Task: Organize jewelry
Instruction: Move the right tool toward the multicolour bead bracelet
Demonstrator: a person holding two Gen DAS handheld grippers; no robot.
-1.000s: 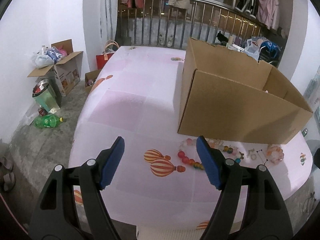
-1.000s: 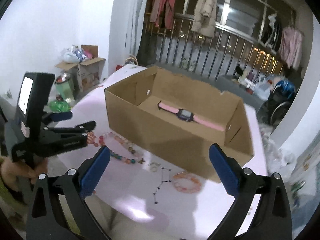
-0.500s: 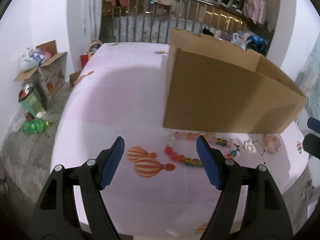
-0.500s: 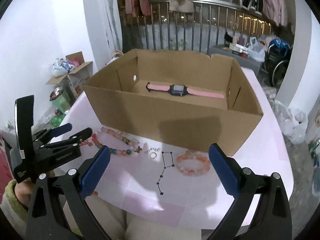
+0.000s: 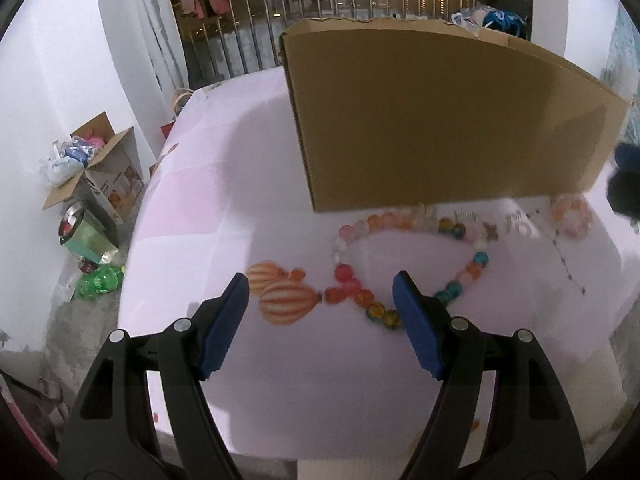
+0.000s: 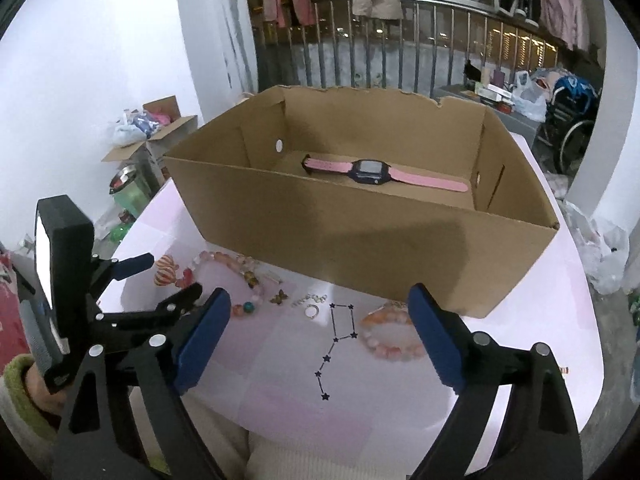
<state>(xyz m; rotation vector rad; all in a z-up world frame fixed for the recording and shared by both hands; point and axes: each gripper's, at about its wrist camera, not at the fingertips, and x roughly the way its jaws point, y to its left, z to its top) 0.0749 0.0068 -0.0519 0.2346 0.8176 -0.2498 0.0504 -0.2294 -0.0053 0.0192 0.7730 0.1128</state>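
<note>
Plainly, from where I stand:

Box: the cardboard box [image 6: 360, 240] sits open-topped on the pink counter [image 6: 280, 360], likely as the collecting place for the jewelry.
Already stowed: a pink watch [image 6: 372, 171] lies flat on the box floor.
Waiting: the bead necklace [image 5: 400, 264] curls on the counter just in front of the box wall; the pink bead bracelet [image 6: 390, 336], a small ring [image 6: 311, 312] and a thin chain [image 6: 336, 344] lie to its right, all outside the box.
Left hand-held gripper [image 5: 320, 312]: released, tilted down over the near loop of the necklace, one finger beside the beads; nothing gripped. I judge it is lining up for that strand.
Right hand-held gripper [image 6: 320, 344]: jaws closing, still wide, nothing pressed between them; the chain and bracelet lie beneath its span, so one of those seems its aim.
Progress: early, by my reckoning; one piece in, several out.
Risk: loose beads may roll or trail when lifted.
</note>
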